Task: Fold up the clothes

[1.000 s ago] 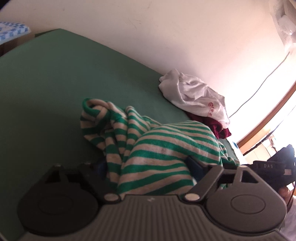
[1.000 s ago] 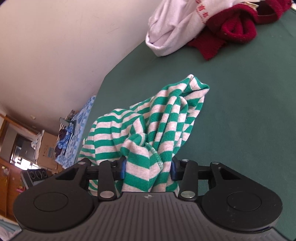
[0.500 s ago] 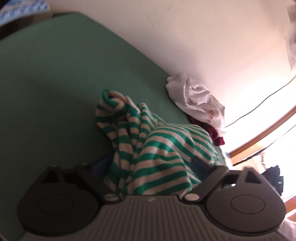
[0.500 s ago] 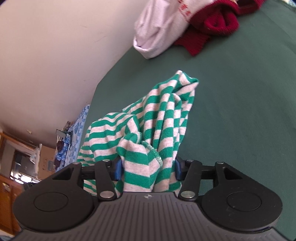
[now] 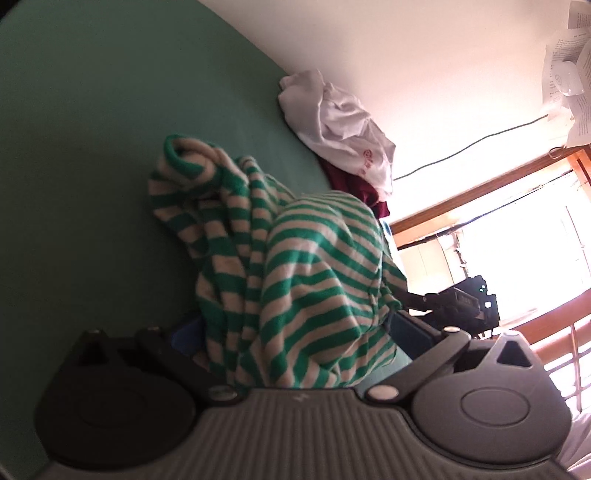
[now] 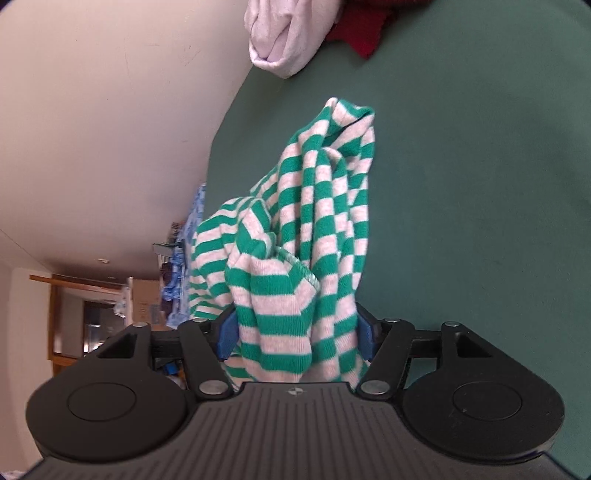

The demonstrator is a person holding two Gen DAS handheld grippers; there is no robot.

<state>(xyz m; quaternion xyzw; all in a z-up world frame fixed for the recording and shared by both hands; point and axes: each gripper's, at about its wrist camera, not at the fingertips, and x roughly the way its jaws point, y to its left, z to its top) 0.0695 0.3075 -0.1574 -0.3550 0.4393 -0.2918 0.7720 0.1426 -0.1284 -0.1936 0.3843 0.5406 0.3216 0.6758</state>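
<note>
While bunched: striped top [image 6: 295,229] btwn opening right gripper [image 6: 295,332] pads

The right gripper [image 6: 297,334] was opening, its blue-padded fingers [image 6: 227,332] flanking a bunched green-and-white striped garment [image 6: 295,240] on the green worktop [image 6: 480,184]; white [image 6: 284,33] and red clothes [image 6: 364,40] lay beyond.

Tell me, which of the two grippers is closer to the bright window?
Right. The right gripper, fingers opening around the striped sweater, sits between the left gripper and the window.
</note>
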